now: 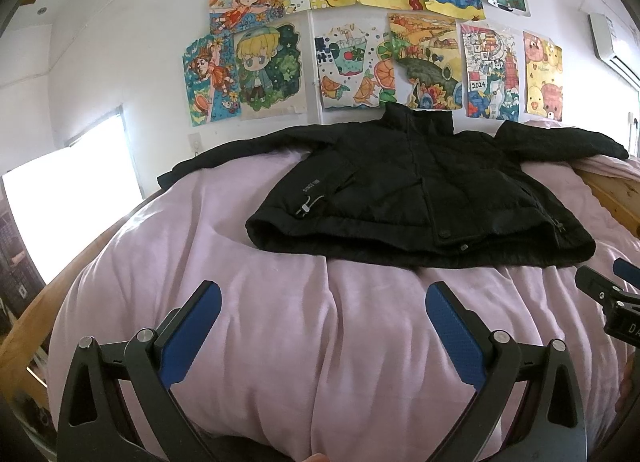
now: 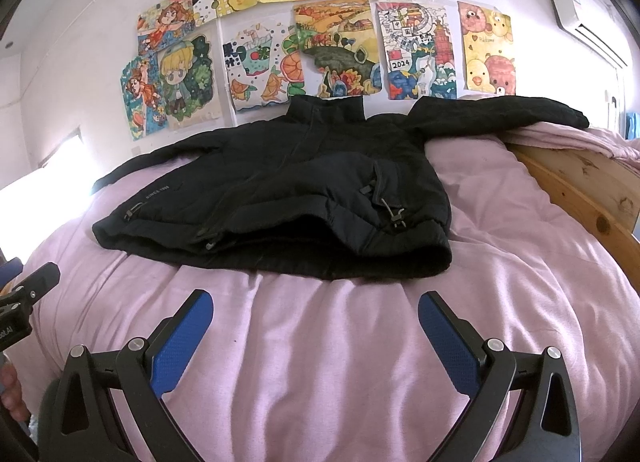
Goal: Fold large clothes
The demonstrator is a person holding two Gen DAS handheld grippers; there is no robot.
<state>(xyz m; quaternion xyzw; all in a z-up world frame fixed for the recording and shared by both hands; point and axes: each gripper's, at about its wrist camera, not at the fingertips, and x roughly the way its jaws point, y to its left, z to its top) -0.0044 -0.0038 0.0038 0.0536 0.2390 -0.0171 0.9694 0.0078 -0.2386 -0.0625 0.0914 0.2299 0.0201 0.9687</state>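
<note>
A black padded jacket (image 1: 416, 190) lies flat, front up, on a pink quilt (image 1: 320, 342), collar toward the wall and both sleeves spread out sideways. It also shows in the right wrist view (image 2: 288, 190). My left gripper (image 1: 324, 298) is open and empty, hovering over the quilt just short of the jacket's hem. My right gripper (image 2: 316, 302) is open and empty, also just short of the hem. The right gripper's tip shows at the right edge of the left wrist view (image 1: 608, 286); the left gripper's tip shows at the left edge of the right wrist view (image 2: 28, 290).
A wooden bed frame (image 2: 580, 182) runs along the right side, and a wooden rail (image 1: 48, 294) along the left. Several children's drawings (image 1: 352, 62) hang on the white wall behind the bed. An air conditioner (image 2: 580, 18) is mounted at the upper right.
</note>
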